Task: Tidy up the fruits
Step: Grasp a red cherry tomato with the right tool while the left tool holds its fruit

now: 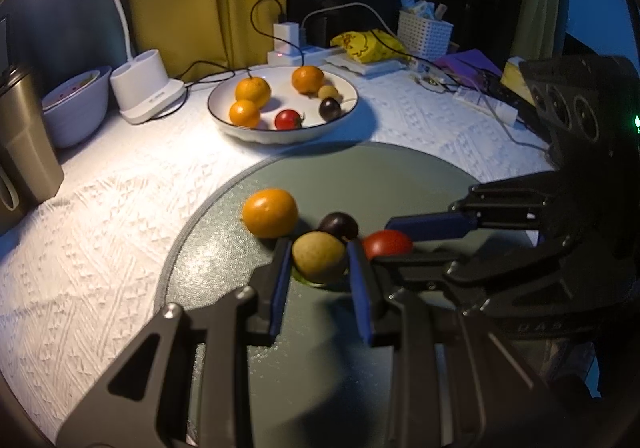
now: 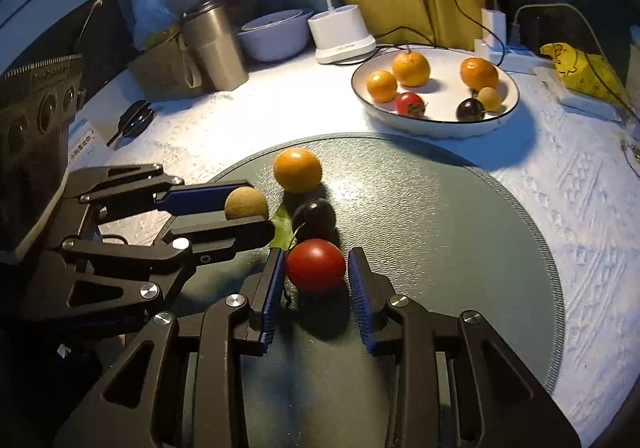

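Observation:
On the round grey mat (image 1: 360, 176) lie an orange (image 1: 270, 212), a dark purple fruit (image 1: 338, 226), a tan longan (image 1: 319, 256) and a red tomato (image 1: 387, 243). My left gripper (image 1: 320, 268) is open with the longan between its blue pads, a small gap on each side. In the right wrist view my right gripper (image 2: 316, 268) is open around the red tomato (image 2: 315, 265), with gaps at both pads. The left gripper (image 2: 240, 214) comes in from the left there, with the longan (image 2: 246, 203) between its fingers. The white plate (image 1: 348, 86) holds several fruits.
Behind the mat are the plate (image 2: 508, 82), a white lamp base (image 1: 146, 86), a white bowl (image 1: 76, 100) and a steel tumbler (image 1: 24, 144). A power strip with cables (image 1: 296, 54), a yellow bag (image 1: 368, 44) and a white basket (image 1: 424, 32) line the back.

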A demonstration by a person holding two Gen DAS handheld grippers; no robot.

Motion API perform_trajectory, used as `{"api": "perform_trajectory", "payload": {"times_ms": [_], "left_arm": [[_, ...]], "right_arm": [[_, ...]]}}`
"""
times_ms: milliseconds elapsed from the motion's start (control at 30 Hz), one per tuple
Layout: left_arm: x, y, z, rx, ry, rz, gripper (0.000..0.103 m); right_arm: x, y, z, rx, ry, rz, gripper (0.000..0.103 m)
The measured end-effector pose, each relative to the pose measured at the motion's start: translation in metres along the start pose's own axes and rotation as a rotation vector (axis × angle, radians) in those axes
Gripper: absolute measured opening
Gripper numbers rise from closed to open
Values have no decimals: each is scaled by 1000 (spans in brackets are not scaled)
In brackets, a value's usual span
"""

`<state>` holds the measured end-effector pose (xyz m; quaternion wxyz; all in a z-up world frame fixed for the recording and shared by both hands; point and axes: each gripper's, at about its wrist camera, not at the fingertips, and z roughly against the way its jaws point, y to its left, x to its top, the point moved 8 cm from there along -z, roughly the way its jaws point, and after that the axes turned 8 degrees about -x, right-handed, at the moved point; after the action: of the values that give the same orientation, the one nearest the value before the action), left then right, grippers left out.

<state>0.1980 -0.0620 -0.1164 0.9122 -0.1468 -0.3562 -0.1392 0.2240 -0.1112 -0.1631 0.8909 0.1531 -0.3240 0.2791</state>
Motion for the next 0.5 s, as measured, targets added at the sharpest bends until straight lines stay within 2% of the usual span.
{"api": "perform_trajectory", "payload": {"times_ms": [200, 500], "left_arm": [[3, -1, 2, 0, -5, -7, 29], [13, -5, 5, -5, -17, -24, 29]], "right_arm": [[-1, 0, 5, -6, -12, 10, 33], [5, -18, 24, -67, -49, 2, 33]]}}
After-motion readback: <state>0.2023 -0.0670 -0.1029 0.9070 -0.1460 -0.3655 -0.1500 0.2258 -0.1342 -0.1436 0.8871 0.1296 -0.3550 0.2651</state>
